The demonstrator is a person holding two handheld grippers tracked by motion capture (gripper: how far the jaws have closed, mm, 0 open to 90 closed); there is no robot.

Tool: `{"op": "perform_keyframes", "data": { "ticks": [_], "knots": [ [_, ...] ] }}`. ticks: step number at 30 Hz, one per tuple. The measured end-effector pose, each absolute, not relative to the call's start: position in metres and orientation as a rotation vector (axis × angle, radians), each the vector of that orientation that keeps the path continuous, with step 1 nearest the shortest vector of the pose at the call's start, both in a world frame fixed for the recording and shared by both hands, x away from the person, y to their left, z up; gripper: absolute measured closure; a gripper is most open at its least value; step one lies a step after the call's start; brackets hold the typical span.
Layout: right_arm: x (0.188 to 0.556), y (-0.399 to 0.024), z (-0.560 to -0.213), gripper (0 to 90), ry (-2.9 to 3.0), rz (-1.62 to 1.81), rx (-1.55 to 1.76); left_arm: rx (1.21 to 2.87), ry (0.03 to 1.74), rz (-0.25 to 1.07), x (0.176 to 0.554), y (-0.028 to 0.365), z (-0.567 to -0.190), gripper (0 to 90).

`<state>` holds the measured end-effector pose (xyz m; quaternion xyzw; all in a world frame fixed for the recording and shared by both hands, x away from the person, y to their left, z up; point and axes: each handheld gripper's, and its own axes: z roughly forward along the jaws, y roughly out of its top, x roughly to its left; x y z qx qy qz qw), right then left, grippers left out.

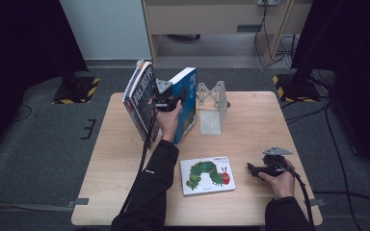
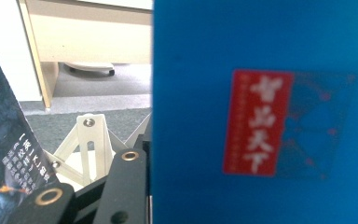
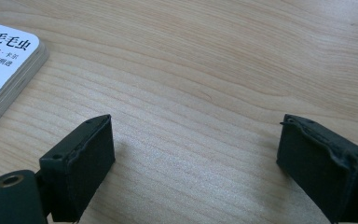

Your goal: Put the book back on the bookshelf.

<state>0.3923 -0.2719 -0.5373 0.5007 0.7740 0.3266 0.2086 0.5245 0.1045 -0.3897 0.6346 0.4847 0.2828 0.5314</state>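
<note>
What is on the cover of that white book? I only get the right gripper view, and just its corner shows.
Observer: A green caterpillar with a red head. The caterpillar book lies flat on the table, off to the left of your open right gripper.
Operator: Where is my other gripper?
Observer: The left gripper is at the far side of the table, held in the gap between a leaning dark book and an upright blue book.
Operator: What stops the blue one from falling?
Observer: I cannot tell for sure, but a white bookend stands right beside it.
</note>
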Motion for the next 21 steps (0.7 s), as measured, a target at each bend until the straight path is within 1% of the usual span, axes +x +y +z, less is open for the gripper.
{"op": "perform_keyframes", "data": {
  "ticks": [3,4,6,21],
  "knots": [
    [0.392,-0.272,-0.537,10.5,2.153,0.909,1.392,1.525,1.158,0.677,0.522,0.104,-0.390,59.8],
    [0.392,-0.271,-0.538,8.6,2.151,0.915,1.388,1.545,1.156,0.681,0.519,0.105,-0.390,59.8],
    [0.392,-0.271,-0.539,8.3,2.152,0.918,1.385,1.566,1.150,0.679,0.515,0.108,-0.389,59.8],
    [0.392,-0.270,-0.539,8.0,2.150,0.917,1.388,1.632,1.141,0.699,0.488,0.115,-0.396,59.4]
  ]
}}
